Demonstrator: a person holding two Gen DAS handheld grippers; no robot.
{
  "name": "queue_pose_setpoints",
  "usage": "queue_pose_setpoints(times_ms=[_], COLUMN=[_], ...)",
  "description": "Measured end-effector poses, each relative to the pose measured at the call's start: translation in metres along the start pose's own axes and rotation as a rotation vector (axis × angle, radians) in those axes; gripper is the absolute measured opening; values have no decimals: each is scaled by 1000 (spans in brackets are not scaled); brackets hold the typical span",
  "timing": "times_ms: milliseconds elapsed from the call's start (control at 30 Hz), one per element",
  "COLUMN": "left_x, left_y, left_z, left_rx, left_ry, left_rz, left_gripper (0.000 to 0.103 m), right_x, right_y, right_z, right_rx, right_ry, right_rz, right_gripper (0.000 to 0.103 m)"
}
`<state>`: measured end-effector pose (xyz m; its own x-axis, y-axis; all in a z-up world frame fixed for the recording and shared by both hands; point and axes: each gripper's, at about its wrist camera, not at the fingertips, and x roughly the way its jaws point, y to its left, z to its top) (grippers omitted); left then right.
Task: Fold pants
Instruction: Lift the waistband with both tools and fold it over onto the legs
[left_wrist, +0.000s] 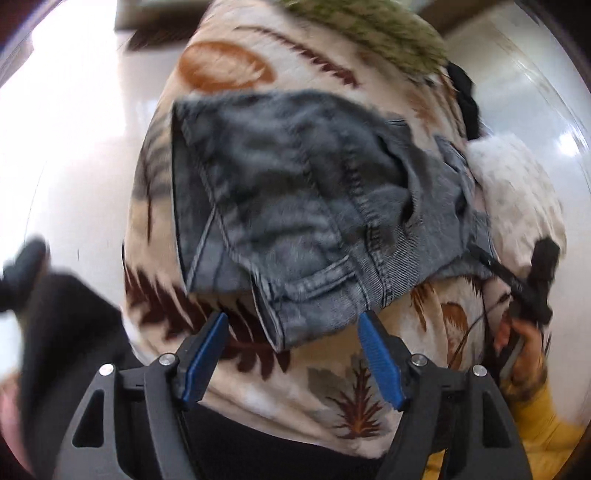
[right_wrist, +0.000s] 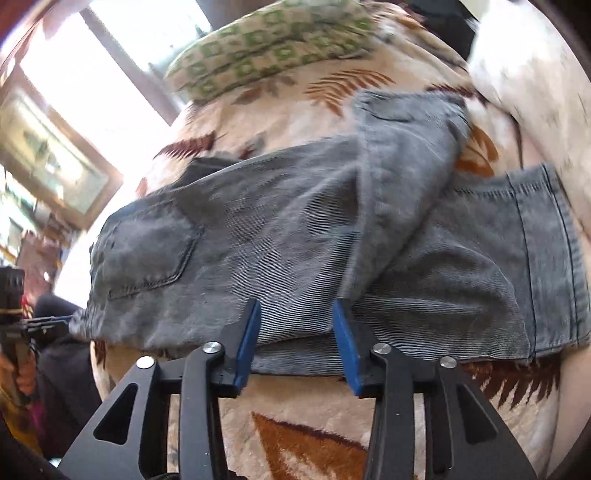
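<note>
While both claws gape, jeans (right_wrist: 295, 236) unlabelled, leaf-print blanket (right_wrist: 314, 435)

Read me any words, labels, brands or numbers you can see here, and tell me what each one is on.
None can be read.
Jeans: no tag or brand patch shows; only seams and a pocket.
Blanket: leaf print, no text.
Pillow: green square pattern, no text.
Both views are motion-blurred.

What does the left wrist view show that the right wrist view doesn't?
Left wrist only: the left gripper, jaws open just short of the jeans' near edge, and the right hand in a yellow sleeve. Right wrist only: the right gripper, jaws open at the jeans' edge, the back pocket, a window. Both: jeans partly folded on the leaf-print blanket, green pillow behind.
</note>
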<state>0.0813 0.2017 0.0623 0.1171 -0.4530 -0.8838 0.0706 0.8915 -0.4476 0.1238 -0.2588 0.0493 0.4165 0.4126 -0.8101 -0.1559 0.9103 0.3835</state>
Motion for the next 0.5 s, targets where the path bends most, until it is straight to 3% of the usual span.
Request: queue_pose_setpoints(times_ms=[167,200,233,333,500], left_x=[8,7,7,6,-2], left_y=[-1,-3,-5,-11,-11], left_z=[-6,-5,-4,1,16], left_rx=[-93,-96,-89,-55,-27], left_ry=[-44,-59,-71,-89,-147], left_rz=[-60,-56,-41,-20,49], left_gripper=[71,59,39,22,20], right_x=[5,5,4,0,17], right_y=[-8,-14,-18,-31,-29], right_z=[-3,-2,0,9,36], right_rx=[33,52,66,110,91], right_ry=[11,8,-1,-39,-44], right_rz=[1,-12,-24,-69,-116], right_gripper=[49,49,49,55,55])
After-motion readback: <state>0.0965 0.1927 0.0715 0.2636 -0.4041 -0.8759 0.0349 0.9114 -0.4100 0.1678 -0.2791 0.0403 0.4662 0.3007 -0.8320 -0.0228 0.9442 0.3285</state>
